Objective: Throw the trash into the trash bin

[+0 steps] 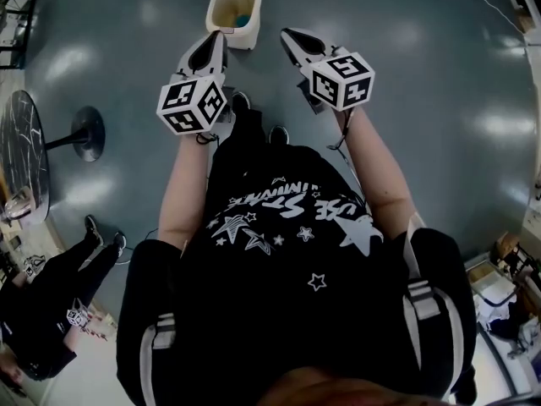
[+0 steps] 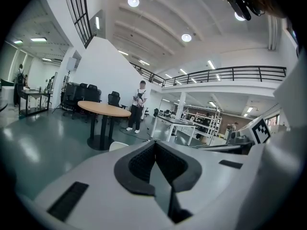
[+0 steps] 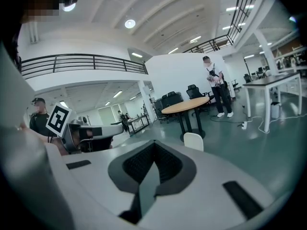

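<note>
The person's black T-shirt with white star print (image 1: 287,244) is filling the lower part of the head view, and both forearms are reaching out from it over the glossy grey-blue floor (image 1: 439,74). The left tongs (image 1: 218,41) are sitting pressed together with nothing between them. The right tongs (image 1: 289,35) are likewise lying fully closed and empty. Each gripper view is showing the dark ribbed pads meeting along one seam.

The small cream plastic trash bin with its lid flipped up (image 1: 241,39) is standing on the floor just beyond the tips. The left tongs are pointing almost at its near corner, so the left hand is the nearer one, while the right tongs are aiming past its right side. A blue scrap (image 1: 242,15) is lying at the bin's bottom, so the throw is looking done.

Only the head view is looking down into the bin. The gripper views are running nearly level, catching just a white sliver over the jaw edge, probably the bin's lid. They are also taking in a round wooden tabletop on a black pedestal (image 2: 103,109) and a standing person (image 2: 139,104) beyond it.
</note>
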Available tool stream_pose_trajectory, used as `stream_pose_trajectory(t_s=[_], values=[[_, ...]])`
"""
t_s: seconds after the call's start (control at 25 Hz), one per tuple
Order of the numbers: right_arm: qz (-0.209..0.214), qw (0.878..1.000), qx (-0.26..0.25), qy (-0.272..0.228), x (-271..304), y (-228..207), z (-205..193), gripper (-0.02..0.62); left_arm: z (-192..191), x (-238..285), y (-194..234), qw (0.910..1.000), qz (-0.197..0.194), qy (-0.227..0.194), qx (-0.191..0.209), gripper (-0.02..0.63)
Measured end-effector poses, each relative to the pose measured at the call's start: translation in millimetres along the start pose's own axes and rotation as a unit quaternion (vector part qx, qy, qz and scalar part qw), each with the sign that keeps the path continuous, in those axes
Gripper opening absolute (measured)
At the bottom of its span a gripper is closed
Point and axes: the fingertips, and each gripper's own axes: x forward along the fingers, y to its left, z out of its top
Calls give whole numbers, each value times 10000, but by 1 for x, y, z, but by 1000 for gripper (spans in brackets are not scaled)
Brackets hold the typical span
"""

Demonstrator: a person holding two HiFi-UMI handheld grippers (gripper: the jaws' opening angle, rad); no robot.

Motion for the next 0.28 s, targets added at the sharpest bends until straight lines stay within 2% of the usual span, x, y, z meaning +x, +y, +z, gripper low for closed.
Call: stream_pose_trajectory(t_s=[0.28], values=[[17,10000,-21,-2,-5,7,-5,6,-5,-14,2,10000,40,-15,-75,11]])
